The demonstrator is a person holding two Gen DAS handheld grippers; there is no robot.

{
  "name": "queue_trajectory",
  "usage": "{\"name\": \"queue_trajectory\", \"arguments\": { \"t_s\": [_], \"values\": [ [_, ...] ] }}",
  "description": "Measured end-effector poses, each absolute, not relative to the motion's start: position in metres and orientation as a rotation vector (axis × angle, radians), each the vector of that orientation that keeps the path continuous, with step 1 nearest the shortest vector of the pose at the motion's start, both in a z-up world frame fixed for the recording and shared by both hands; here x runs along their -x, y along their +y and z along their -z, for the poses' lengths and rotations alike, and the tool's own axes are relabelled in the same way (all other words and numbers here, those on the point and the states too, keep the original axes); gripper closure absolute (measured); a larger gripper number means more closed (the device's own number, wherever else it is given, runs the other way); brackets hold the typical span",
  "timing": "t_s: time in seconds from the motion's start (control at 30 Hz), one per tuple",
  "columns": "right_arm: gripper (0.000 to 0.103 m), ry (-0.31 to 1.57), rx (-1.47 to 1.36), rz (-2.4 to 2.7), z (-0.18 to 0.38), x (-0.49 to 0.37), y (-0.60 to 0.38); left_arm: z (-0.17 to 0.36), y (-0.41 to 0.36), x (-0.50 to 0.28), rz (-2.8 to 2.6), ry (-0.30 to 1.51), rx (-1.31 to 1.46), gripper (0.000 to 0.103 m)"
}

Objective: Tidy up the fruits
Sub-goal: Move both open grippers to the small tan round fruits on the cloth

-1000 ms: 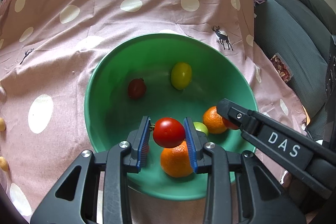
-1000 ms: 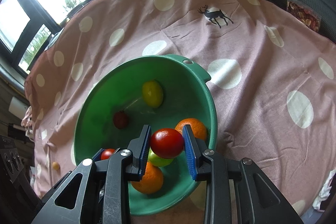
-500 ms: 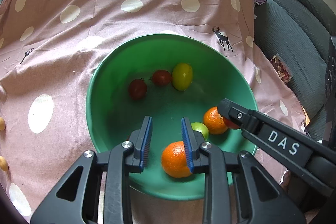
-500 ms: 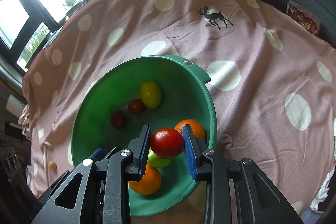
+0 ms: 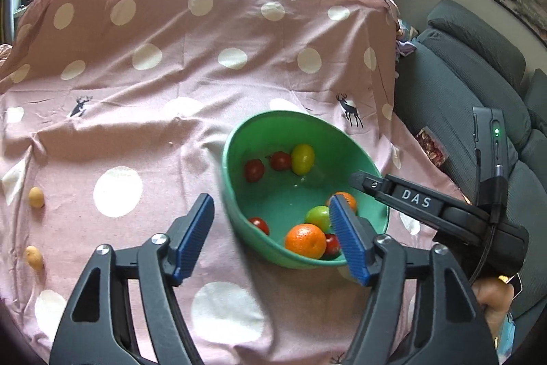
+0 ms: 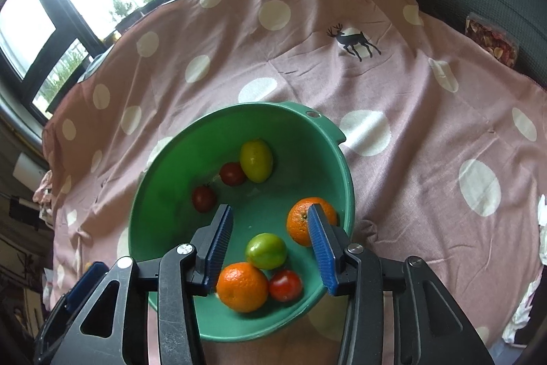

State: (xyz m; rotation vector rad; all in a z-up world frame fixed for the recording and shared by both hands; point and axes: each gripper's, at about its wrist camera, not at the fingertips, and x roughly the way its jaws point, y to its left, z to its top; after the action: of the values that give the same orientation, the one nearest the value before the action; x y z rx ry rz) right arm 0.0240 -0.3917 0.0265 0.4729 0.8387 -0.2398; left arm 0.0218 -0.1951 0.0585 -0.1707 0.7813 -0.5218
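A green bowl (image 5: 239, 194) (image 6: 164, 180) stands on the pink polka-dot cloth. It holds two oranges (image 6: 242, 286), a green fruit (image 6: 266, 250), a yellow-green fruit (image 6: 255, 160) and several red tomatoes (image 6: 285, 285). My left gripper (image 5: 270, 238) is open and empty, over the bowl's near left rim. My right gripper (image 6: 270, 243) is open and empty, just above the fruits at the bowl's near side; its black finger shows in the left wrist view (image 5: 393, 194). Two small tan fruits (image 5: 36, 197) lie on the cloth at far left.
The cloth (image 5: 171, 74) covers the whole table. A grey sofa (image 5: 461, 84) stands to the right, with a snack packet (image 5: 430, 147) on it. Windows run along the back.
Both grippers opened and let their red tomatoes fall into the bowl. The left gripper has drawn back and to the left, opening wider; the right opened in place.
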Motion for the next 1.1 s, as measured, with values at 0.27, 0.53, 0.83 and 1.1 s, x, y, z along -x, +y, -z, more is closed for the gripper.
{"name": "queue_trajectory", "arguments": {
  "t_s": [0.27,0.53,0.83,1.1],
  "values": [
    [0.036,0.752,-0.373,0.233,-0.055,-0.014,-0.355,-0.065,-0.088,-0.003,0.319,0.755,0.209,0.021],
    [0.031,0.738,-0.246,0.107,-0.060,-0.025,-0.286,-0.045,0.024,0.010,0.063,0.710,0.315,0.017],
    [0.031,0.891,-0.233,-0.250,-0.023,-0.058,-0.181,-0.017,0.087,-0.002,-0.078,0.746,0.491,0.017],
    [0.051,1.058,-0.233,-0.402,0.013,-0.113,-0.091,-0.011,0.096,-0.007,-0.153,0.752,0.459,0.019]
  ]
}}
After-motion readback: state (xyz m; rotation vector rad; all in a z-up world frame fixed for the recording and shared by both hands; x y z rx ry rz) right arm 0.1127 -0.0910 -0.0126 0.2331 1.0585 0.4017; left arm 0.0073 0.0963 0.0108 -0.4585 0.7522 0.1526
